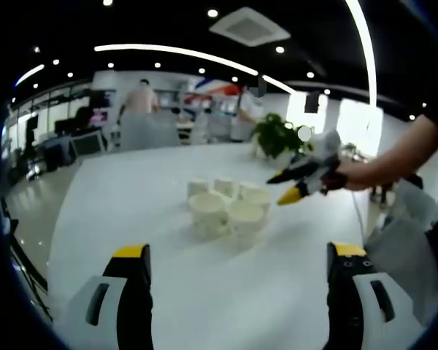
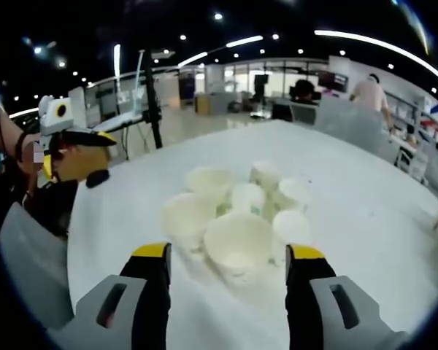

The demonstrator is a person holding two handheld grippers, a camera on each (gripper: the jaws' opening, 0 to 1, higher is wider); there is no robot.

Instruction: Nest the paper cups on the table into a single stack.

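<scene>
Several paper cups [image 2: 237, 219] stand upright in a tight cluster near the middle of the white surface [image 2: 365, 219], their open mouths up, many touching their neighbours. In the left gripper view we see the same cluster [image 1: 226, 208] farther off, well beyond our jaws.

Our left hand-held gripper [image 1: 239, 255] has its jaws spread wide with nothing between them, held above the near part of the surface [image 1: 131, 189], apart from the cups. Our right hand-held gripper [image 2: 226, 251] is likewise wide open and empty; its yellow-tipped jaws sit close to the nearest, largest-looking cup, one on either side of it in the picture, though we cannot tell whether they touch it.

In the left gripper view the right hand-held gripper [image 1: 292, 186] comes in from the right, hovering just beside the cluster. In the right gripper view the left hand-held gripper [image 2: 77, 153] shows at the left edge, well apart from the cups.

A potted plant [image 1: 276, 135] stands at the far side of the surface, and a person [image 1: 140, 98] is in the office behind.
</scene>
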